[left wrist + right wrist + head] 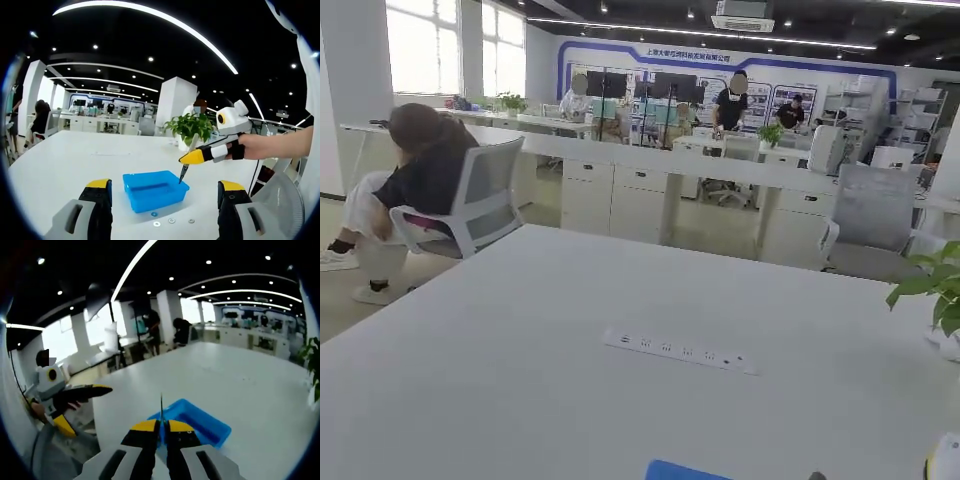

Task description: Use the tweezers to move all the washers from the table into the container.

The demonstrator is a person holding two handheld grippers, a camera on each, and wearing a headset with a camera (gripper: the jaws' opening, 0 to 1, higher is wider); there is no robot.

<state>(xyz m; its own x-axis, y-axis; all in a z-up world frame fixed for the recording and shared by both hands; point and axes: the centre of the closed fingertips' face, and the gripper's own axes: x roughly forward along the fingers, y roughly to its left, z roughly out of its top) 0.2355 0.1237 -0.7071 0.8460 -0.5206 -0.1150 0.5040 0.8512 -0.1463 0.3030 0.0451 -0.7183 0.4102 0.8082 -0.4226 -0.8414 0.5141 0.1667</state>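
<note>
**Washers** (171,220): four small rings, loose on the table (65,165), in a short row just beside the near wall of the container (155,192). None can be made out inside it.

**Container:** blue, shallow, open-topped, upright.

**Tweezers** (183,171): thin and dark, tip pointing down over the container's right end. Whether the tip carries a washer is too small to tell.

**Right gripper** (161,426): jaws all but closed, pinching the tweezers between their yellow tips.

**Left gripper** (165,184): jaws spread wide with nothing held, on the near side of the container.

**Step in hand (judged):** carrying the tip between the washers and the container. To do it well, bring the tip down low and slow on one washer and nip its rim. Keep the pinch steady so the tweezers do not twist. Release well inside the walls.

**Views:**
- The left gripper view supplies the washers and the tip's place over the container.
- The right gripper view, sighting along the tweezers, supplies the grip itself.
- The head view looks out across the room, catching a blue corner at its bottom edge, a power strip (680,352) and a plant (930,290).
</note>
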